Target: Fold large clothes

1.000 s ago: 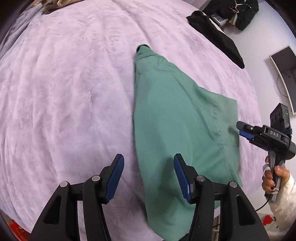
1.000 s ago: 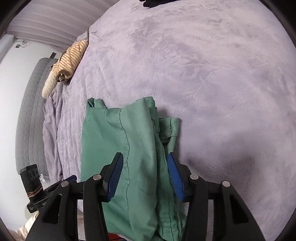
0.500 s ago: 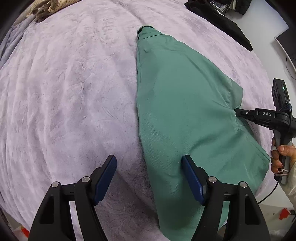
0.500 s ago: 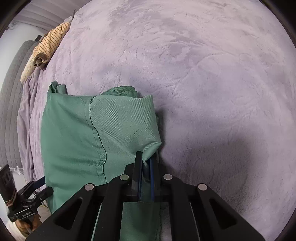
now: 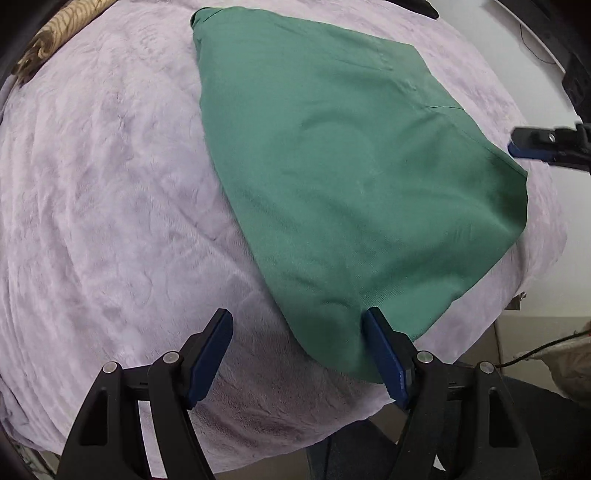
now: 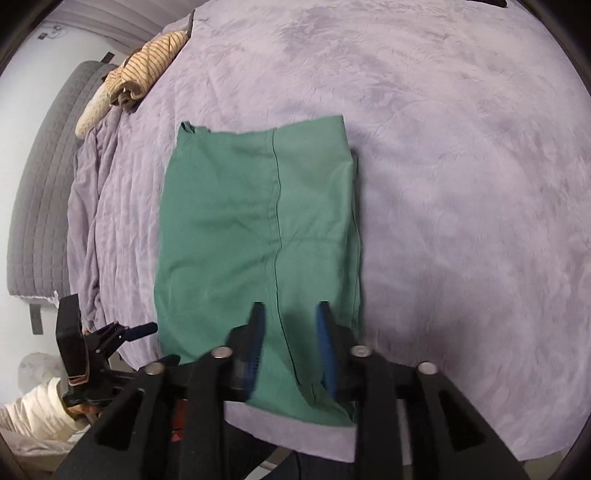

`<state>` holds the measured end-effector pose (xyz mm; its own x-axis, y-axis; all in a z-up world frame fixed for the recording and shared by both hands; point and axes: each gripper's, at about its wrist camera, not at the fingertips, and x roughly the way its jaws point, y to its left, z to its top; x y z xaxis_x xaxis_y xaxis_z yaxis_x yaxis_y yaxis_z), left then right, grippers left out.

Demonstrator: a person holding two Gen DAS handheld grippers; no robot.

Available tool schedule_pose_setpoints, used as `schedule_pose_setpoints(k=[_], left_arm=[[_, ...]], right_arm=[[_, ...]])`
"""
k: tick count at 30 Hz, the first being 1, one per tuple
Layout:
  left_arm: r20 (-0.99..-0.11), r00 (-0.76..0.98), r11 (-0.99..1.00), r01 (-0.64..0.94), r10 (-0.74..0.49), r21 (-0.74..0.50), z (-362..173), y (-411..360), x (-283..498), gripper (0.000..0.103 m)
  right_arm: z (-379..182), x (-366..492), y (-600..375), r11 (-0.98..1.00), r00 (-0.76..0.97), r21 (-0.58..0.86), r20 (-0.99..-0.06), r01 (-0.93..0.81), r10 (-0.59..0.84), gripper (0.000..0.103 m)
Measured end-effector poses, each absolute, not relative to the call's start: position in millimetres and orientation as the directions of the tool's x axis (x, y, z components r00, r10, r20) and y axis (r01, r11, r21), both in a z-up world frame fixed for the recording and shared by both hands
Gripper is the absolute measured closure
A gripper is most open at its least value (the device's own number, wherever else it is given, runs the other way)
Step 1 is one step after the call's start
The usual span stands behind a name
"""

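Observation:
A green garment [image 5: 351, 177] lies folded flat on the lilac blanket [image 5: 110, 221], its seam [image 6: 277, 206] running down the middle in the right wrist view. My left gripper [image 5: 297, 321] is open, pointing down over the garment's near corner, one pad above the cloth and the other above the blanket. My right gripper [image 6: 290, 310] hovers above the garment's [image 6: 240, 221] near end; its jaws are opening and the cloth lies loose below them, not pinched. Each view shows the other gripper at the garment's side: the right gripper [image 5: 535, 142] and the left gripper [image 6: 140, 328].
A tan striped garment [image 6: 144, 70] lies crumpled by the grey headboard [image 6: 40, 184]. Dark clothes [image 5: 417, 5] sit at the bed's far edge. The bed's near edge [image 5: 332, 435] runs just beyond both grippers. A cream sleeve [image 6: 37, 413] holds the left gripper.
The right gripper shut on a fold of the garment, drew it across, then let go; the cloth now lies flatter. The left gripper opened wider and moved to the garment's near corner.

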<state>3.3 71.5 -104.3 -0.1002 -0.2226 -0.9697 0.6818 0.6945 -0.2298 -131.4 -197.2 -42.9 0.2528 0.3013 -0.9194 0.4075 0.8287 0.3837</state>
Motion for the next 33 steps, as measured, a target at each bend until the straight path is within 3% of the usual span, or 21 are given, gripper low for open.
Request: schedule_pose_setpoints(k=[4, 5, 6, 7, 9, 11, 16, 22, 27, 33], left_arm=[[-0.959, -0.122, 0.72, 0.639, -0.254, -0.272, -106.7, 82.1, 7.4, 0.028], [-0.96, -0.12, 0.712, 0.648, -0.253, -0.269, -106.8, 82.5, 7.1, 0.028], [-0.961, -0.12, 0.704, 0.659, -0.25, -0.265, -107.1, 82.6, 7.1, 0.028], [-0.962, -0.12, 0.697, 0.667, -0.246, -0.262, -107.6, 83.2, 8.4, 0.028], [-0.962, -0.122, 0.69, 0.676, -0.243, -0.26, -109.2, 84.2, 10.0, 0.027], [-0.966, -0.11, 0.692, 0.679, -0.236, -0.246, -109.9, 84.4, 11.4, 0.018], [-0.967, -0.11, 0.702, 0.669, -0.232, -0.244, -113.7, 79.3, 8.4, 0.018], [-0.969, -0.094, 0.724, 0.649, -0.227, -0.233, -111.6, 83.4, 7.8, 0.018], [-0.972, -0.083, 0.73, 0.648, -0.218, -0.219, -110.8, 80.7, 4.3, 0.018], [-0.978, -0.069, 0.722, 0.664, -0.199, -0.194, -107.4, 79.9, 3.4, 0.018]], right_arm=[[-57.2, -165.1, -185.7, 0.826, 0.197, 0.351, -0.936, 0.441, 0.293, 0.052], [-64.8, -172.2, -186.7, 0.801, 0.193, 0.374, -0.927, 0.467, 0.321, 0.068], [-74.7, -180.9, -187.6, 0.758, 0.196, 0.416, -0.909, 0.502, 0.369, 0.095], [-82.1, -186.9, -188.0, 0.721, 0.205, 0.447, -0.892, 0.53, 0.403, 0.098], [-94.0, -201.2, -190.1, 0.628, 0.252, 0.504, -0.857, 0.593, 0.45, 0.099], [-106.3, -215.3, -195.0, 0.56, 0.28, 0.516, -0.846, 0.648, 0.454, 0.099], [-142.8, -237.9, -215.6, 0.447, 0.291, 0.5, -0.841, 0.742, 0.457, 0.101], [-93.7, -225.3, -203.8, 0.606, 0.248, 0.439, -0.893, 0.663, 0.376, 0.098], [-52.7, -210.5, -191.4, 0.639, 0.361, 0.546, -0.838, 0.542, 0.409, 0.095], [-63.0, -215.9, -203.3, 0.592, 0.323, 0.475, -0.879, 0.652, 0.35, 0.095]])
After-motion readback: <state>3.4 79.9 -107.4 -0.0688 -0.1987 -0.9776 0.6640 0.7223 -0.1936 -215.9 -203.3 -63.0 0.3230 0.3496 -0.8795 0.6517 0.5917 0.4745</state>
